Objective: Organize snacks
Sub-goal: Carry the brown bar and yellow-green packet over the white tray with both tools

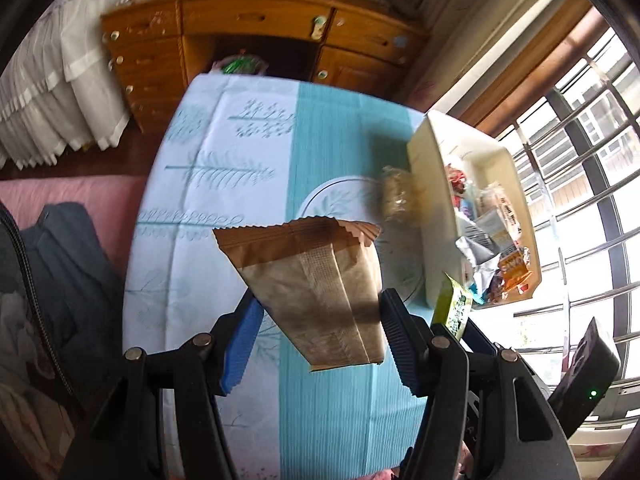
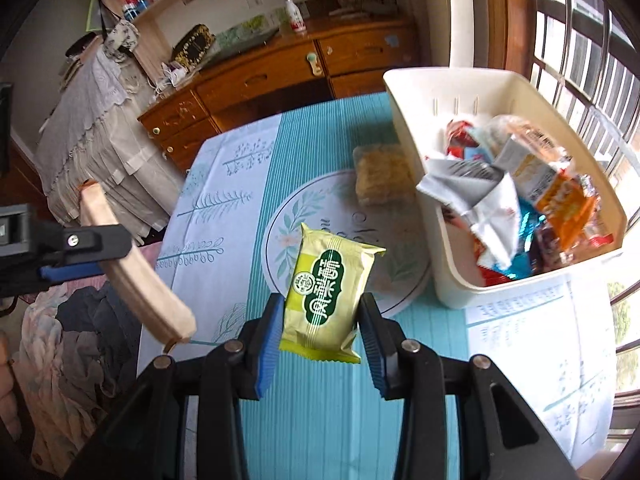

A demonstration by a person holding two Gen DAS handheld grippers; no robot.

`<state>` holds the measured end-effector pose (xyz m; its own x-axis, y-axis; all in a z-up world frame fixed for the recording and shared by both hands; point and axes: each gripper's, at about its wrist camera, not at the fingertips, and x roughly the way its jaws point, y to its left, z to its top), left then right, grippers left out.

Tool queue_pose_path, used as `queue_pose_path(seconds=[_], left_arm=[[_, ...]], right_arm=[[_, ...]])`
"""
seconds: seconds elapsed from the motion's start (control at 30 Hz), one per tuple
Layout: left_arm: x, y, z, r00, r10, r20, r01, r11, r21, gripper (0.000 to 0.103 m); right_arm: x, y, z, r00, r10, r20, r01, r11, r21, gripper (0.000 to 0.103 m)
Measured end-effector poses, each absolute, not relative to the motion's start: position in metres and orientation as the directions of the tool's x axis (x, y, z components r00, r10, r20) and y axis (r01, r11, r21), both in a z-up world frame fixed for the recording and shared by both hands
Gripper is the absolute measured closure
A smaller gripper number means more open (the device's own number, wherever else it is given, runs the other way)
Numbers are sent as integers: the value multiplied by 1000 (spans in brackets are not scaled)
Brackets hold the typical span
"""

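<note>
Above the counter [image 2: 320, 420], both hands carried snacks near the bin [image 2: 416, 152]

Left gripper [image 1: 320, 328] fingers clamped a brown packet [image 1: 316, 280] mid-frame; right gripper [image 2: 320, 340] fingers pinched a green packet [image 2: 328, 296] low centre. Either slick wrapper might slip and miss the crowded bin at upper right, and one loose packet [image 2: 380, 176] lay beside it

Brown packet [image 1: 320, 292] and green packet [image 2: 328, 300] held aloft; bin [image 2: 420, 128] full.

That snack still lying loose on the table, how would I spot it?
Find the cream bin full of wrappers by the window. Against its outer wall, on the tablecloth's round leaf print, lies a clear-wrapped pale yellow snack. It alone is neither binned nor held.
</note>
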<state>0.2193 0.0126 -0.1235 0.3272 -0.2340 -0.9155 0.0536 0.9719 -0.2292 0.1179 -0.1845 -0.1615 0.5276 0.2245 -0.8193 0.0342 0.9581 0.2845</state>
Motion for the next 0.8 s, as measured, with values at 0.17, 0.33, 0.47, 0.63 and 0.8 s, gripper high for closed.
queue_pose_path(seconds=[0.17, 0.33, 0.47, 0.63, 0.8], left_arm=[[212, -17, -111, 388, -268, -882, 59, 962, -267, 44], [211, -49, -101, 420, -252, -872, 15, 963, -271, 44], [212, -75, -92, 455, -252, -854, 6, 960, -280, 44], [223, -108, -83, 475, -282, -834, 12, 949, -314, 44], [236, -140, -76, 515, -275, -812, 30, 952, -304, 44]], right_arm=[[106, -213, -145, 567, 201, -799, -4, 970, 242, 65], [98, -236, -132, 609, 178, -773, -89, 984, 156, 65], [97, -257, -126, 624, 185, -759, -155, 982, 111, 65], [101, -280, -123, 643, 163, -748, -212, 977, 31, 65], [107, -297, -129, 658, 122, -743, -258, 964, -70, 65]])
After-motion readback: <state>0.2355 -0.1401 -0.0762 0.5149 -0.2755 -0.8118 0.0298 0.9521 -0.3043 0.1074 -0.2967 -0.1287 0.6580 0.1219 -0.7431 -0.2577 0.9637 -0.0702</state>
